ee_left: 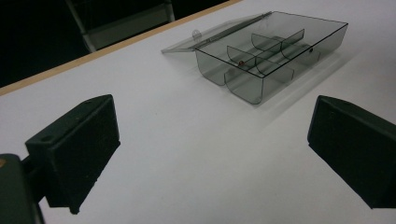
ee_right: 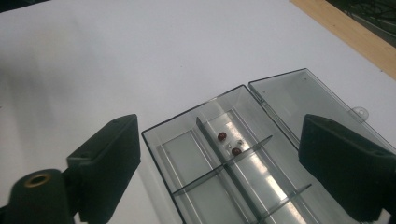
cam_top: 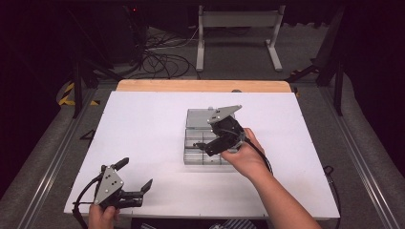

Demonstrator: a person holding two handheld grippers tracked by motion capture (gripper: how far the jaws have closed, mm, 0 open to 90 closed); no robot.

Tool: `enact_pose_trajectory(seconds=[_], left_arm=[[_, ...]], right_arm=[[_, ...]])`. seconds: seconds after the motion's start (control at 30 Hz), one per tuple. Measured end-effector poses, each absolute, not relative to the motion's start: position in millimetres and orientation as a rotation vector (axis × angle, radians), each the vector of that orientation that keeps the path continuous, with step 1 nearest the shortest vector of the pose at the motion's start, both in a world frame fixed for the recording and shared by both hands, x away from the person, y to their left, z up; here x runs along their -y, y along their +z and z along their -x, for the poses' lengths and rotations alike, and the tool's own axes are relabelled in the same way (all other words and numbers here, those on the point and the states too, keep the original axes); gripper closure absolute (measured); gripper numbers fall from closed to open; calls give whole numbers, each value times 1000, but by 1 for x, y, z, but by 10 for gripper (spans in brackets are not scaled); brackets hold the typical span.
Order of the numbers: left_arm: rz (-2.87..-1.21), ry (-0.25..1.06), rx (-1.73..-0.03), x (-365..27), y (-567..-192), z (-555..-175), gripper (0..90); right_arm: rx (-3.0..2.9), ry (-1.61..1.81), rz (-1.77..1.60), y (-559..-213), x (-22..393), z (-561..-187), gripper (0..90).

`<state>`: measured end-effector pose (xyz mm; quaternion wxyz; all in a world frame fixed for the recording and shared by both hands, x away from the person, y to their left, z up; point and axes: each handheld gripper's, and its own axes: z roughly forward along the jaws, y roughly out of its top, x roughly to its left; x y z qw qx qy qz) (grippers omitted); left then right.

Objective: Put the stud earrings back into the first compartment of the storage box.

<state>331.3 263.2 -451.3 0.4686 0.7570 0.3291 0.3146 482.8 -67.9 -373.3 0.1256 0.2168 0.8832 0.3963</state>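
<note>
though open, box (ee_right: 219,168) under r hand-held gripper (ee_right: 219,154)

White table (cam_top: 143,124) lies open left of the lone compartment box (cam_top: 200,143).

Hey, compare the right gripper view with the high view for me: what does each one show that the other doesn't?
Right gripper view alone: two small dark red beads lying in one compartment of the clear divided box, seen between that gripper's open black jaws, with nothing held.

High view alone: the left gripper at the table's near left corner, jaws apart; the right gripper above the box; a white metal stand and cables on the floor beyond.

Both: the box with its lid folded back flat, the white table top and its wooden far edge.
</note>
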Motion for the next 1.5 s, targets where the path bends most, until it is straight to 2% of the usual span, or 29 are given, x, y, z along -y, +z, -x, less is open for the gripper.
enact_pose_trajectory(seconds=[0.13, 0.57, 1.07, 1.5], left_arm=[[-1853, 771, -810, -264, -451, -331, 28], [-1859, 765, -815, -262, -452, -332, 28], [-1860, 766, -804, -261, -453, -331, 28], [-1862, 771, -789, -260, -452, -330, 28]], right_arm=[[-2550, 1184, -630, -370, 82, -471, 57], [-2416, 1280, -672, -385, 145, -429, 25], [-2331, 1366, -749, -433, 200, -405, 6], [-2344, 1372, -774, -470, 225, -394, 1]])
